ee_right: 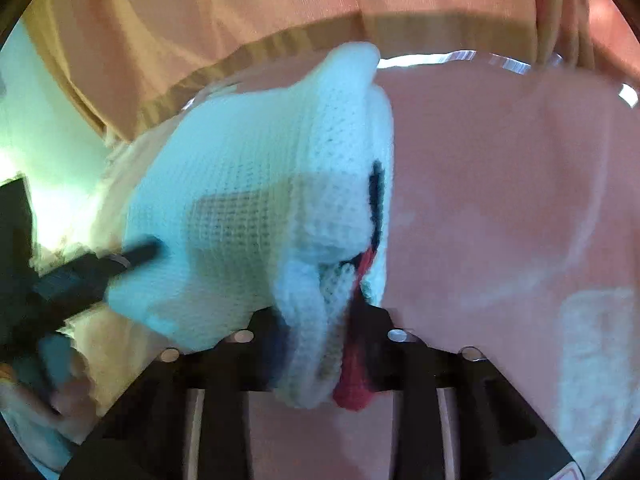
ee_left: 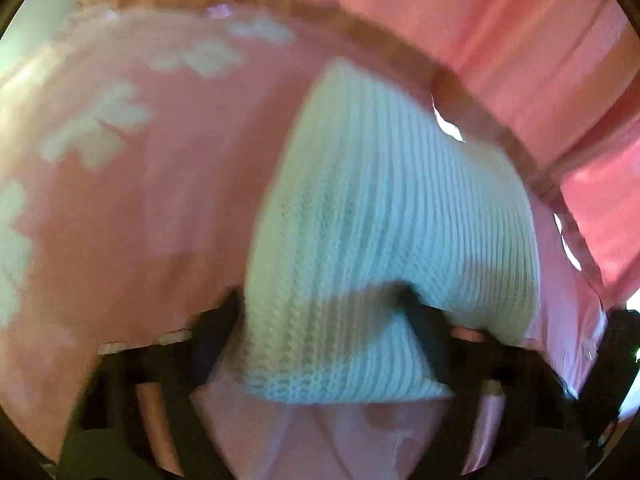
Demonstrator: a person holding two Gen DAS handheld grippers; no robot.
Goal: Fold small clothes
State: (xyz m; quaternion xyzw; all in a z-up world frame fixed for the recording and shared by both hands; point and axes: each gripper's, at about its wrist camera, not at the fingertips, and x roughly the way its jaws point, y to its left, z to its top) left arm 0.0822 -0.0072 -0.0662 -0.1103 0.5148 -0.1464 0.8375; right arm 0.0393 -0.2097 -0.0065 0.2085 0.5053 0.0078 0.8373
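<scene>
A small white knitted garment [ee_left: 384, 216] lies over the pink tablecloth with white flowers [ee_left: 160, 184]. My left gripper [ee_left: 324, 320] is shut on the garment's near edge, the knit bunched between its black fingers. In the right wrist view the same white knitted garment [ee_right: 256, 184], with black and red trim [ee_right: 360, 272], is pinched in my right gripper [ee_right: 320, 320], which is shut on its folded edge. The left gripper's black body [ee_right: 80, 272] shows at the left of that view, against the garment.
The table's far edge [ee_left: 460, 92] curves across the top, with pink curtain folds [ee_left: 500, 32] behind it. In the right wrist view an orange-pink curtain [ee_right: 240, 8] hangs behind the table's edge [ee_right: 280, 44]. Pink cloth [ee_right: 500, 200] spreads to the right.
</scene>
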